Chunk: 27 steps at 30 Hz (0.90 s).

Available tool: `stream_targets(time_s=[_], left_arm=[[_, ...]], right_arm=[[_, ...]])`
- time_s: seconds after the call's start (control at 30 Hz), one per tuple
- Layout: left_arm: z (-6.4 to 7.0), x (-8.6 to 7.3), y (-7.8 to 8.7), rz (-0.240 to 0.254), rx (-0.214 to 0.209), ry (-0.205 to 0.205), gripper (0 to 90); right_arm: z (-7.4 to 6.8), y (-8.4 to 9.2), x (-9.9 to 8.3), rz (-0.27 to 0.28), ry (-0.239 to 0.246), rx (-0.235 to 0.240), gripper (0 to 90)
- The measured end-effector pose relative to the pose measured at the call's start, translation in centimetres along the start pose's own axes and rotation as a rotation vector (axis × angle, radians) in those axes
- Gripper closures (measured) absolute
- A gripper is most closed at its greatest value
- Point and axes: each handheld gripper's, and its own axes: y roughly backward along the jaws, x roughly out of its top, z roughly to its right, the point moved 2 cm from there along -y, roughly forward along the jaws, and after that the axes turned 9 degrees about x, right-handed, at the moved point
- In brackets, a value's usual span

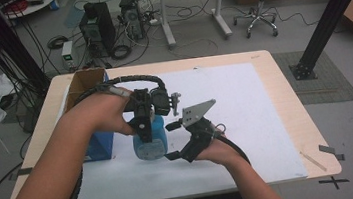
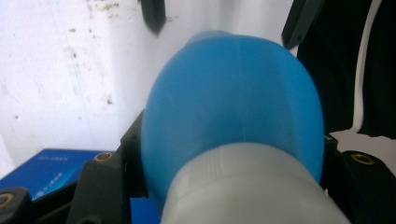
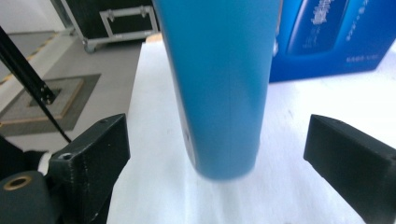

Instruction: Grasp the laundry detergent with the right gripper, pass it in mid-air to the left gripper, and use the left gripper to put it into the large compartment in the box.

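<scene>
Blue plastic bottle hangs over the white mat, just beside the blue box. My left gripper pinches it from both sides near its pale cap. My right gripper has its jaws spread wide; the bottle stands between them, but the pads do not touch it.

Wooden table under white sheet, blue box on it.

Left gripper jaws clamped; right gripper jaws spread wide.
</scene>
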Motion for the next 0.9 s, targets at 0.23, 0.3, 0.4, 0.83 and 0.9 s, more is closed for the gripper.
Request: stream_targets(time_s=[0.23, 0.3, 0.4, 0.83, 0.9], left_arm=[[-0.6, -0.2, 1.2, -0.008, 0.001, 0.074, 38.5], [-0.8, -0.3, 1.5, -0.016, 0.0, 0.101, 38.5], [-1.1, -0.5, 2.1, -0.018, 0.004, 0.148, 38.4], [-3.0, -1.8, 4.6, -0.039, 0.043, 0.428, 38.4], [-3.4, -2.2, 5.0, -0.029, 0.04, 0.477, 38.4]], right_arm=[[-0.3, 1.7, 0.3, -0.076, -0.009, 0.0, 2.4], [-0.4, 2.2, 0.5, -0.105, -0.011, -0.005, 0.5], [-0.6, 3.1, 0.8, -0.148, -0.014, -0.009, 0.0], [-0.9, 5.8, 0.8, -0.363, -0.061, 0.007, 0.0], [-1.0, 6.1, 0.8, -0.394, -0.067, 0.008, 0.0]])
